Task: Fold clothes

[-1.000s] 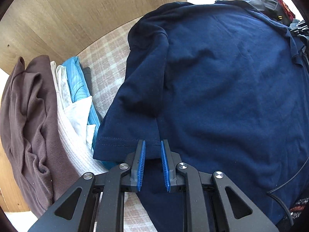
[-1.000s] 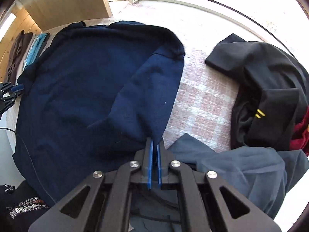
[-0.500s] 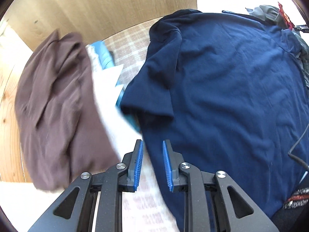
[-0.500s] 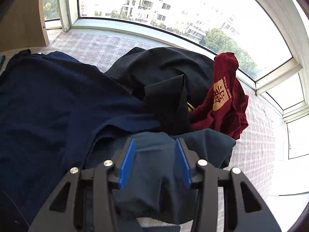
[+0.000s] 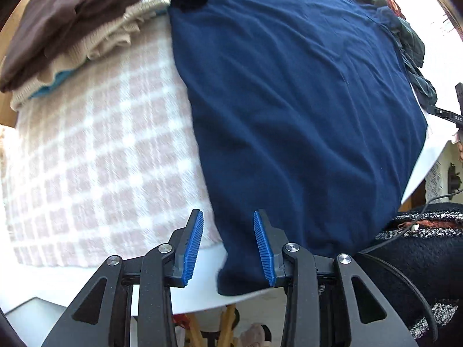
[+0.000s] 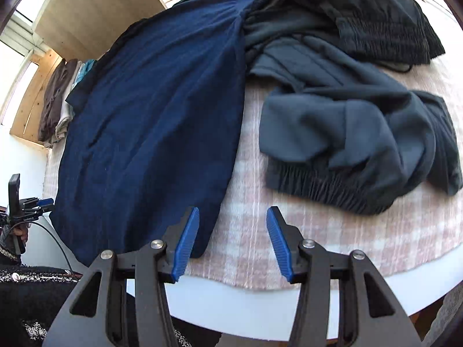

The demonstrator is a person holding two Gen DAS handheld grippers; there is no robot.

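A navy blue T-shirt (image 5: 295,110) lies spread on the checked blanket (image 5: 95,167), its hem hanging a little over the near table edge. My left gripper (image 5: 228,240) is open at the hem's left corner, with the cloth edge between its blue pads and nothing gripped. In the right wrist view the same T-shirt (image 6: 156,121) stretches away to the left. My right gripper (image 6: 233,237) is open at the hem's right corner, its left pad over the cloth and its right pad over the blanket (image 6: 332,231).
Folded clothes (image 5: 75,23), brown on top of cream and teal, are stacked at the far left. A dark grey garment (image 6: 356,133) and a black one (image 6: 376,20) lie crumpled on the right. The white table edge (image 6: 260,309) runs just below both grippers.
Both grippers have let go of the sleeves and drawn back to the shirt's near hem. The right gripper went from shut to open, and the left one opened wider.
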